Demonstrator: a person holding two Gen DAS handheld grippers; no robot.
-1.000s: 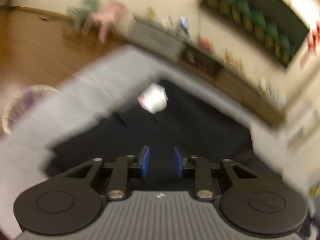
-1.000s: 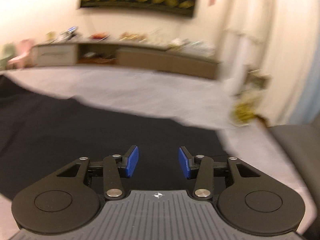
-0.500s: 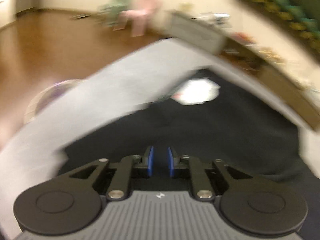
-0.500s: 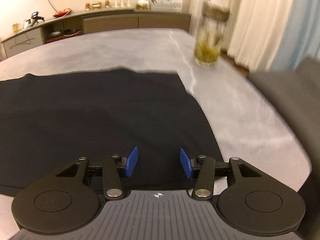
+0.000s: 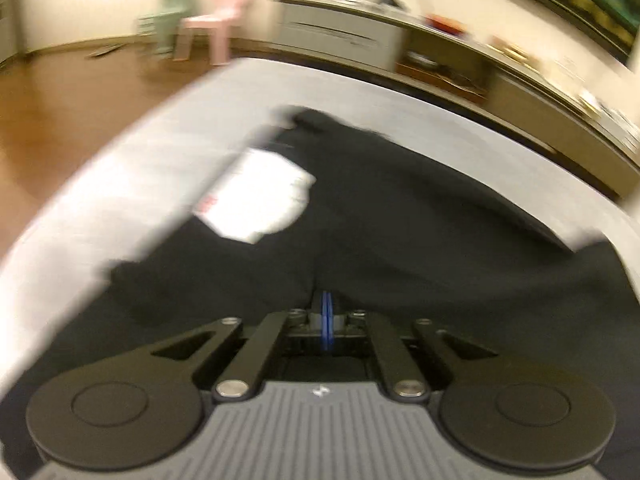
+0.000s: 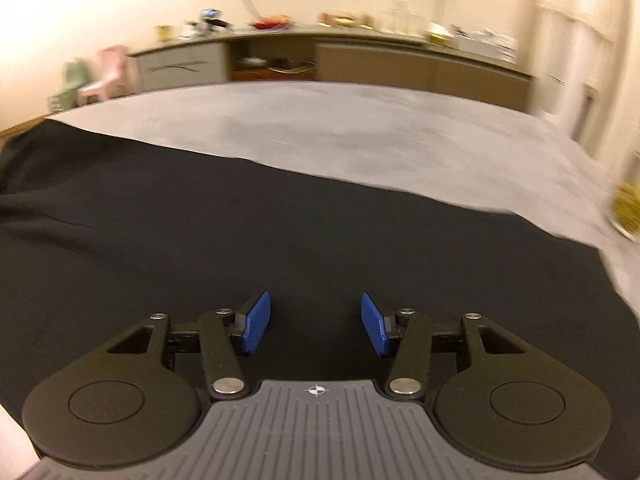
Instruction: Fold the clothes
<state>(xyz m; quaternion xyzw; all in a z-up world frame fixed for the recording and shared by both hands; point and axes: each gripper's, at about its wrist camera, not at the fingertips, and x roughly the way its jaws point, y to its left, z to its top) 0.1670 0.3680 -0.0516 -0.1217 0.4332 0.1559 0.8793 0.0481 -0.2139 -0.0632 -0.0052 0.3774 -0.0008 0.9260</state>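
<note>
— On the grey desk (image 6: pixel 360 128), the black garment (image 6: pixel 280 232) lies spread, white label (image 5: pixel 256 196) showing.
— And the grippers?
— Left gripper (image 5: pixel 327 320) seems pinched on its fabric, though blurred; right gripper (image 6: pixel 316 326) hovers, fingers apart.

My left camera sits low behind my left tongs (image 5: pixel 327 320), close over the cloth (image 5: pixel 420 216), facing the sideboard (image 5: pixel 340 36). My right camera rides higher. Both share the cloth (image 6: pixel 280 240), bench (image 6: pixel 360 128), sideboard (image 6: pixel 360 60) and pink chair (image 6: pixel 108 76).
</note>
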